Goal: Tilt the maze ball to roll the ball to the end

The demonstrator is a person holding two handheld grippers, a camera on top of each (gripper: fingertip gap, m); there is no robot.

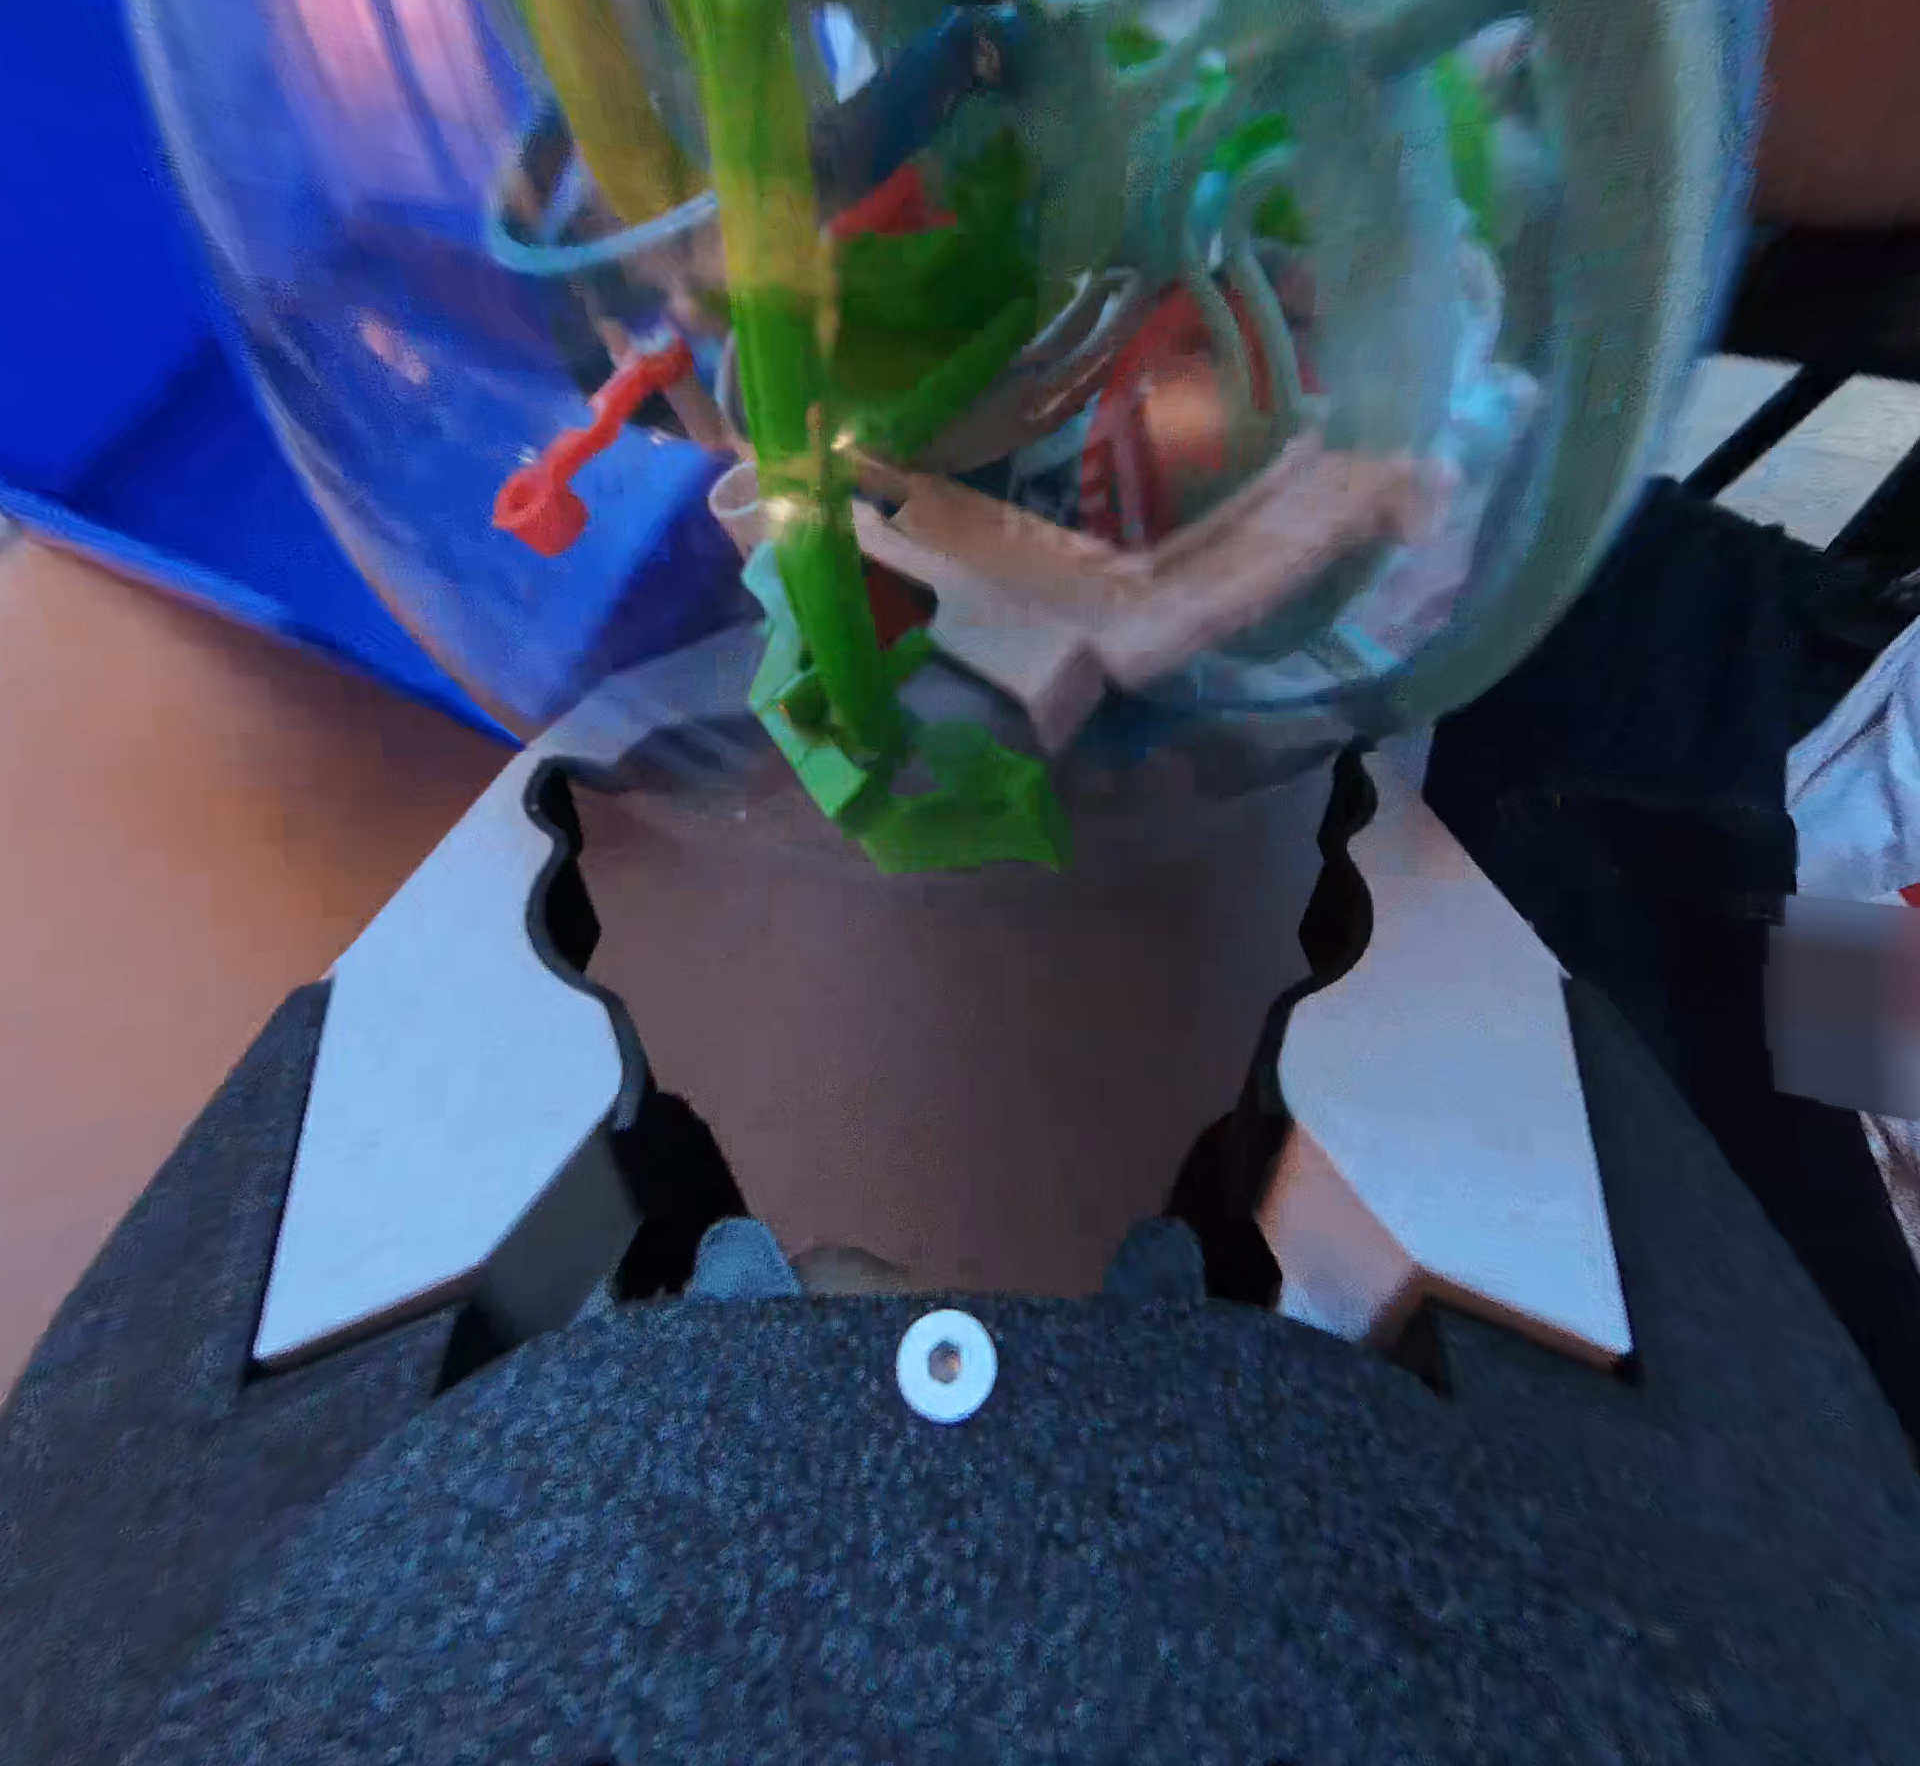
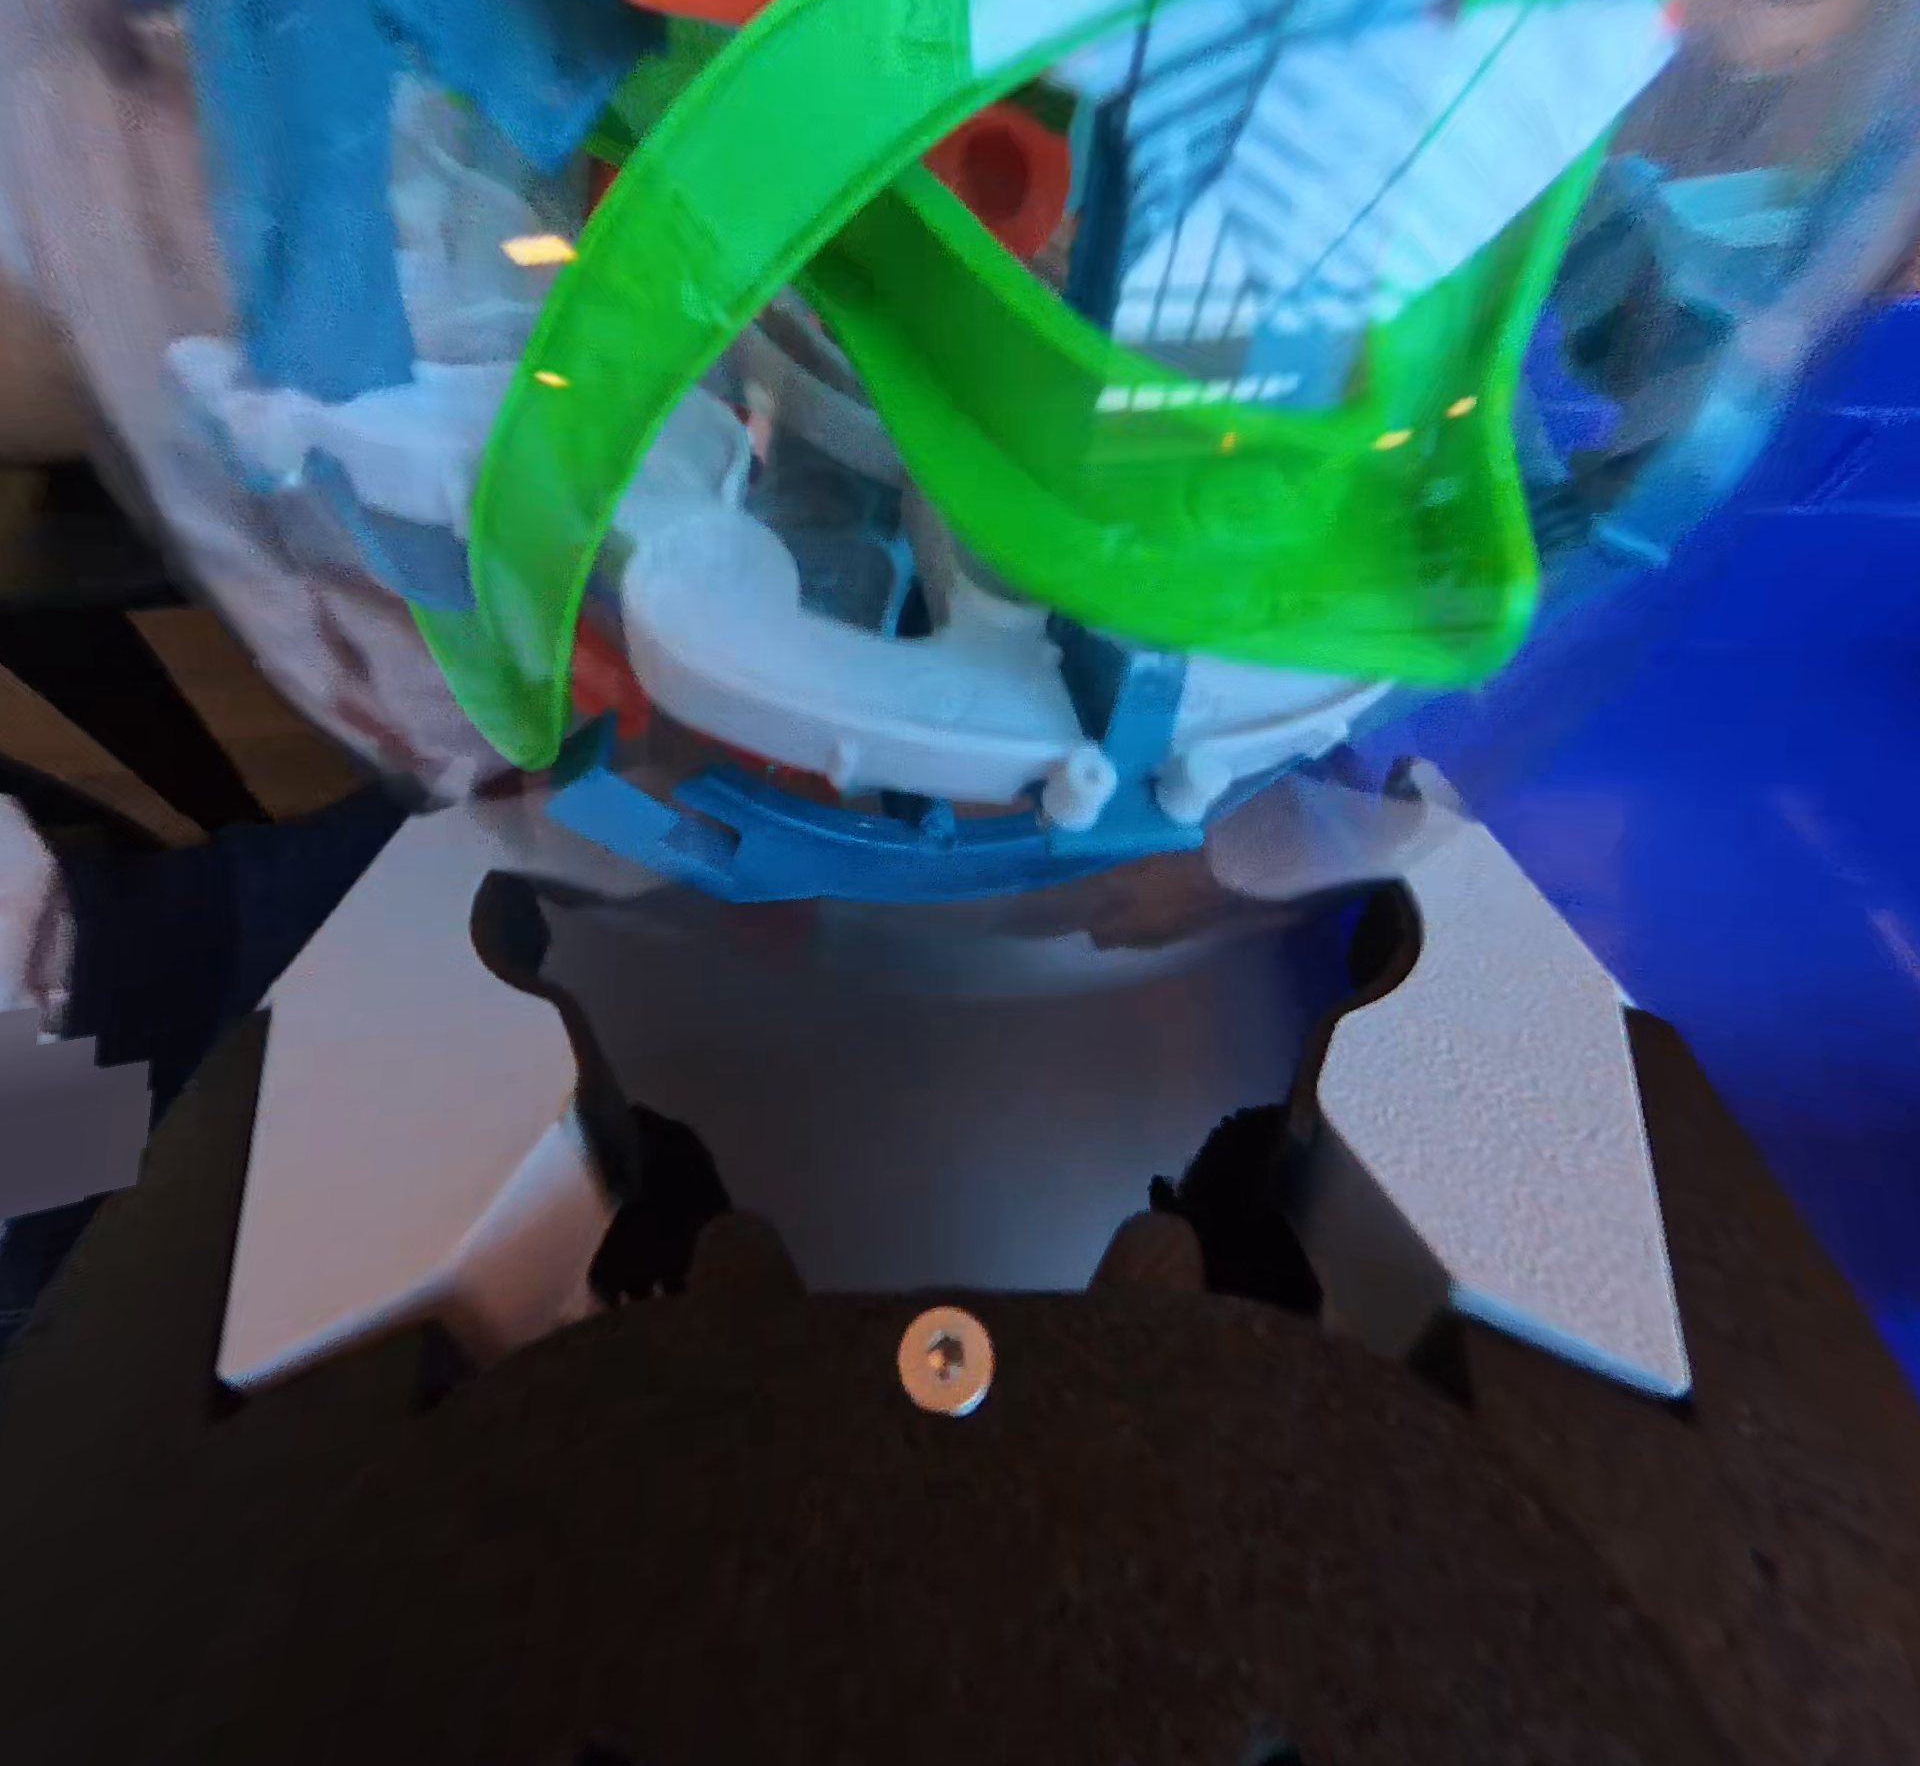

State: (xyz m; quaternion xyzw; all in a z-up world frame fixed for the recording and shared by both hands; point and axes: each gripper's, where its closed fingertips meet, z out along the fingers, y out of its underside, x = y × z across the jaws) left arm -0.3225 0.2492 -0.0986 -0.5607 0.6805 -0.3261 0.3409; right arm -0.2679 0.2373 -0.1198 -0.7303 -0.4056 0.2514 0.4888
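The maze ball (image 1: pixel 1039 262) is a clear sphere with green, yellow, red, blue and tan tracks inside. It fills the top of both views and is motion-blurred. My left gripper (image 1: pixel 951 771) is open wide, and the sphere's lower curve rests against its fingertips (image 1: pixel 551 781). In the right wrist view the maze ball (image 2: pixel 935 366) shows green, white and blue tracks. My right gripper (image 2: pixel 951 906) is also open wide, with its fingertips (image 2: pixel 509 906) against the sphere. The sphere is wider than either jaw gap. I cannot find the small rolling ball inside.
A blue bin (image 1: pixel 156 314) stands behind the sphere; it also shows in the right wrist view (image 2: pixel 1714 677). A dark cloth (image 1: pixel 1610 729) and a white bag (image 1: pixel 1860 781) lie on a slatted surface (image 1: pixel 1818 428) at the right.
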